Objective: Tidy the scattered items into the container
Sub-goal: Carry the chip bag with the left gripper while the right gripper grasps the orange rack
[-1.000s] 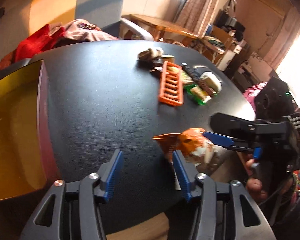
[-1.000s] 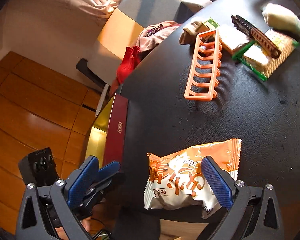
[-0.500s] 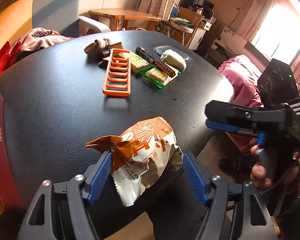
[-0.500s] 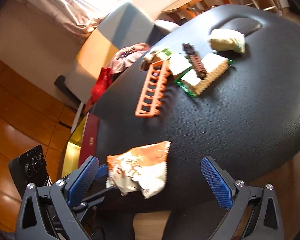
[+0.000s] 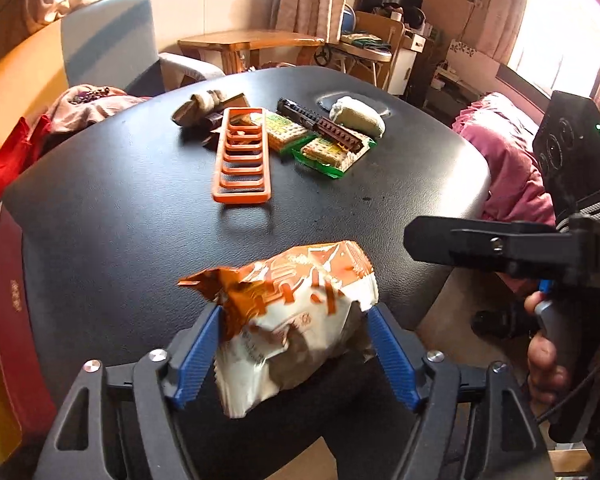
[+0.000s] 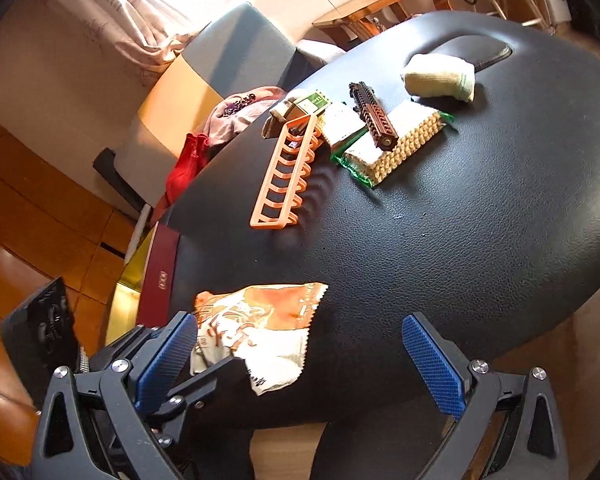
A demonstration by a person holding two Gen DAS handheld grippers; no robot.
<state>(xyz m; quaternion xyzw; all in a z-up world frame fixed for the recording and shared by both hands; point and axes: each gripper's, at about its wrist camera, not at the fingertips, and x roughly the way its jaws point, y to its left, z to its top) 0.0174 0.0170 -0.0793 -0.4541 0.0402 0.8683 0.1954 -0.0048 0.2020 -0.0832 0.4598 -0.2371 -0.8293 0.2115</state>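
Left gripper (image 5: 292, 354) angled down, jaws wide around the snack bag (image 5: 296, 320) at six o'clock; right gripper (image 6: 300, 364) spread wide, empty.

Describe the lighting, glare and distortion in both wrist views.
Left wrist view: a blown-out window at upper right, warm light, the table edge bowed by the fisheye, the rack casting a short shadow toward the camera.
Right wrist view: a window glares at top, the table sheens, the rack's shadow falls to its right; dark corners.
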